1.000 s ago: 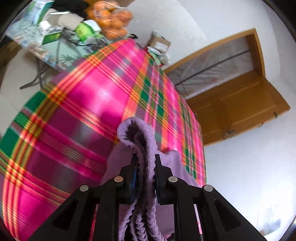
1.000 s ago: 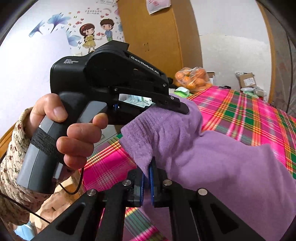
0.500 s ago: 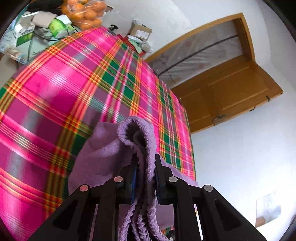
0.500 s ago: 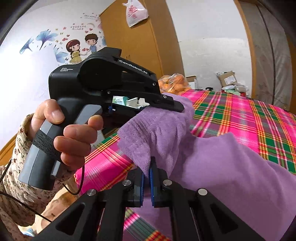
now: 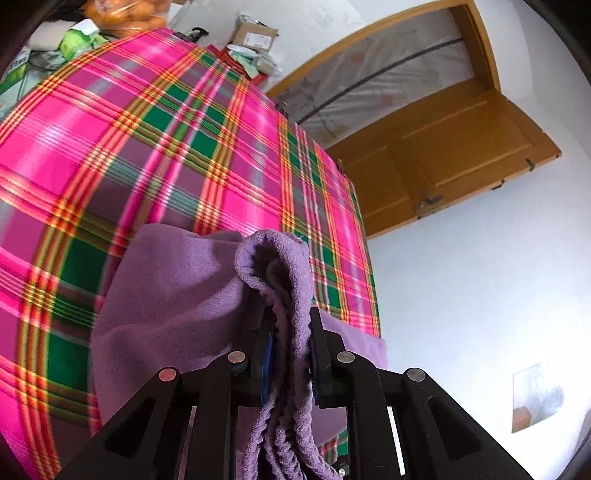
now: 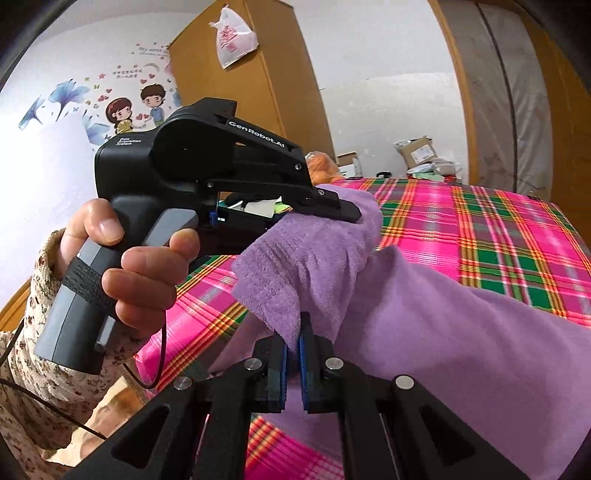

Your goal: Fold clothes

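A purple fleece garment (image 5: 173,295) hangs over the pink and green plaid tablecloth (image 5: 155,155). My left gripper (image 5: 290,325) is shut on a bunched fold of it, and the cloth spills out past both fingers. In the right wrist view the same purple garment (image 6: 436,325) stretches away to the right. My right gripper (image 6: 293,339) is shut on a thin edge of it. Just beyond, the left gripper (image 6: 332,206) shows from the side, held by a person's hand (image 6: 140,266), with its fingers buried in the raised fold.
The plaid-covered table (image 6: 498,236) runs back toward a wooden door (image 5: 461,155) and white wall. A bag of oranges (image 5: 122,14), boxes (image 5: 255,35) and packets crowd its far end. A wooden cabinet (image 6: 236,88) with a plastic bag hanging on it stands behind.
Both grippers have kept their hold on the purple garment. The left wrist camera has swung so more of the tablecloth and more spread garment show; the left gripper sits slightly farther from the right camera.
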{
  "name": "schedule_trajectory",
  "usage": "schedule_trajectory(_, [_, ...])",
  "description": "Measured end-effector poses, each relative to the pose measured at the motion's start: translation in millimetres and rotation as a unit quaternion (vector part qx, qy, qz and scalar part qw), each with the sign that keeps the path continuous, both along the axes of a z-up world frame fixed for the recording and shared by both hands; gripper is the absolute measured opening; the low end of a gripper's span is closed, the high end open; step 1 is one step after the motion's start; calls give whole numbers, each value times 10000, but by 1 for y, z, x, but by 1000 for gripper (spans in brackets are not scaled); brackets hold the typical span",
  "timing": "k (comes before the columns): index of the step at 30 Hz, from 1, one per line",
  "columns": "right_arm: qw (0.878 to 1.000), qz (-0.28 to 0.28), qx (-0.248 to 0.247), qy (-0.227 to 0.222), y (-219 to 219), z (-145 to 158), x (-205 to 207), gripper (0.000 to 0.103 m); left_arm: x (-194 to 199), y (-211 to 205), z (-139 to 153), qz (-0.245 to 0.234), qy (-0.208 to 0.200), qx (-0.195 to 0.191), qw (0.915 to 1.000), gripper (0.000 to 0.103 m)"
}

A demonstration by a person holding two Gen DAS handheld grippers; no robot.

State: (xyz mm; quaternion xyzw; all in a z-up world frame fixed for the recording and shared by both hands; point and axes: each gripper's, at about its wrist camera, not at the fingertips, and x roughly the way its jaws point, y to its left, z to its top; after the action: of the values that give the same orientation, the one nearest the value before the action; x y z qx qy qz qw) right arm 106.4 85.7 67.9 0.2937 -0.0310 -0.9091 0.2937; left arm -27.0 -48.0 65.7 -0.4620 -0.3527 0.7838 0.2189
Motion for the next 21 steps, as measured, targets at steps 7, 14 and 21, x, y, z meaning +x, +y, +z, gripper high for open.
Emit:
schedule_trajectory(7, [9997,-238,-48,26,22,2,9,5,-1,29,2,-207,-20,-15,9998,16])
schedule_trajectory(14, [9989,-455,-82,25,45,1,12,5,-4,54,-1,-358,-84,48,9993,16])
schedule_trajectory(21, [9974,-697,-123,-120,68,-11,11,5,-8,78,-13,-449,-270,11,9986,17])
